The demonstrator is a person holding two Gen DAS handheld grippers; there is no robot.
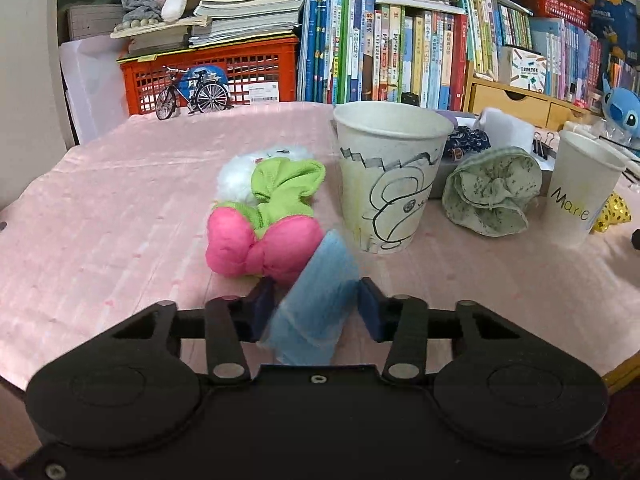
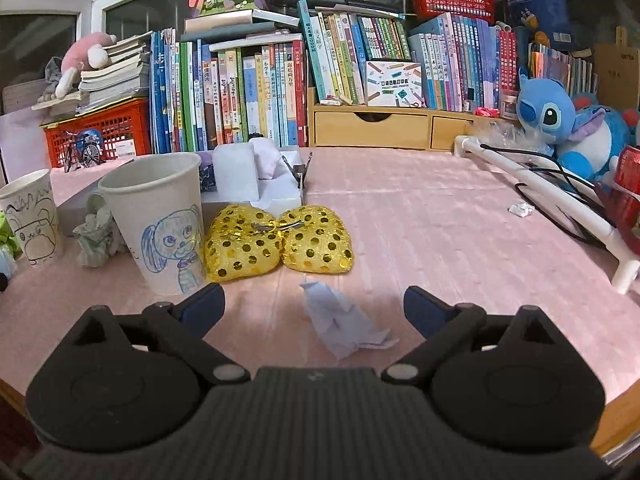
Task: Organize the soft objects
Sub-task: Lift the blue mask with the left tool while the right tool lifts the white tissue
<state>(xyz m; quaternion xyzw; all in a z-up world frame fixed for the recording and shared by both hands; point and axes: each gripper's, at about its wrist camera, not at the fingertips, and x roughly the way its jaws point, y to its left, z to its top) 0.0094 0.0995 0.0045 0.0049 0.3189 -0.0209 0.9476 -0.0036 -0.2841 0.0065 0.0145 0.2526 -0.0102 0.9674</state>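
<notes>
Your left gripper (image 1: 318,304) is clamped on a light blue soft piece (image 1: 316,304), which stands tilted between the two dark blue pads, blurred at its edges. Just beyond it on the pink tablecloth (image 1: 120,216) lies a pink bow (image 1: 260,246), touching a green bow (image 1: 286,188) and a white fluffy piece (image 1: 244,174) behind that. To the right stands a paper cup with a black line drawing (image 1: 390,178), upright. Further right a pale green floral scrunchie (image 1: 492,192) lies beside a second paper cup marked "Marie" (image 1: 580,192).

Your right gripper (image 2: 314,306) is spread wide and grips nothing. Between its fingers, on the cloth, lies a crumpled pale lilac piece (image 2: 342,326), touching neither finger. On the left of this view stands the cup with a blue dog drawing (image 2: 160,216), and just right of it the gold sequinned bow (image 2: 276,242) lies flat, a metal clip across its middle. Behind the bow sits a white tissue box (image 2: 256,180).
</notes>
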